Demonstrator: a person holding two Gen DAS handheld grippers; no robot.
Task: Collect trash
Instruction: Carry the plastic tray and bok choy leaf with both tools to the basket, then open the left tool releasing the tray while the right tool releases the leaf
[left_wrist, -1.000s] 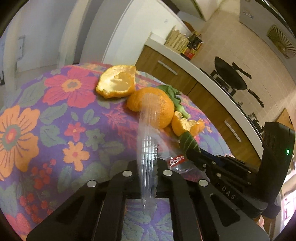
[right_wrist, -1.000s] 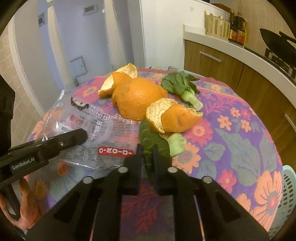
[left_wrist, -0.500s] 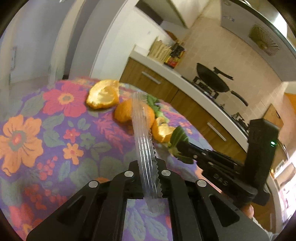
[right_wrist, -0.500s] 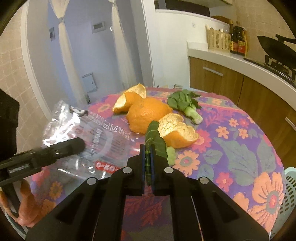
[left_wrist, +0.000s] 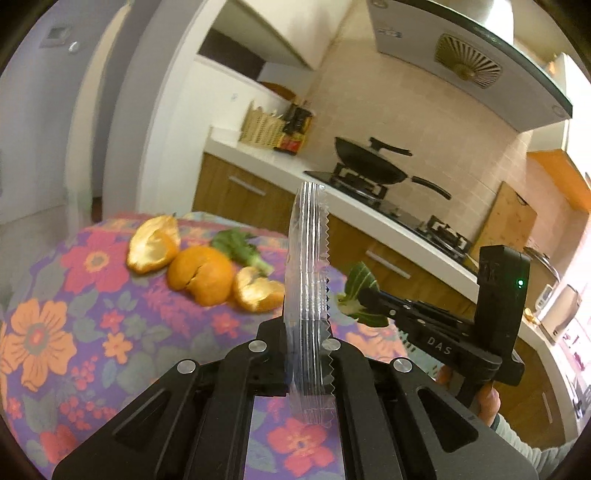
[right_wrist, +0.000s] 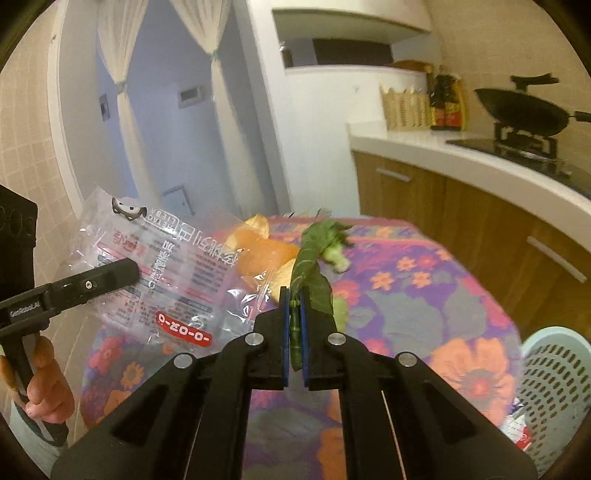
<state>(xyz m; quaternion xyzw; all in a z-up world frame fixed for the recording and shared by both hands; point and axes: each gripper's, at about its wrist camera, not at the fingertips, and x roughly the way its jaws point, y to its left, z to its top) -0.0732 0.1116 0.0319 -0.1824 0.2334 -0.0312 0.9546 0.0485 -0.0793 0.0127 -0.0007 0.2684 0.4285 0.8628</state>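
Tongs aloft — left (left_wrist: 307, 345) pinches wrapper (left_wrist: 306, 280) edge, right (right_wrist: 294, 345) leaf (right_wrist: 308, 273).

Three orange peels (left_wrist: 201, 275), two greens (left_wrist: 240, 249), one wrapper (right_wrist: 162, 269), one basket (right_wrist: 554, 391).

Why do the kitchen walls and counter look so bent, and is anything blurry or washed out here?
Both views come through a fisheye lens: the counter curves and the corners go black. Left view: bright window glare washes out the right edge. Right view: curtains and orange peels are smeared by motion, while the claw stays sharp.
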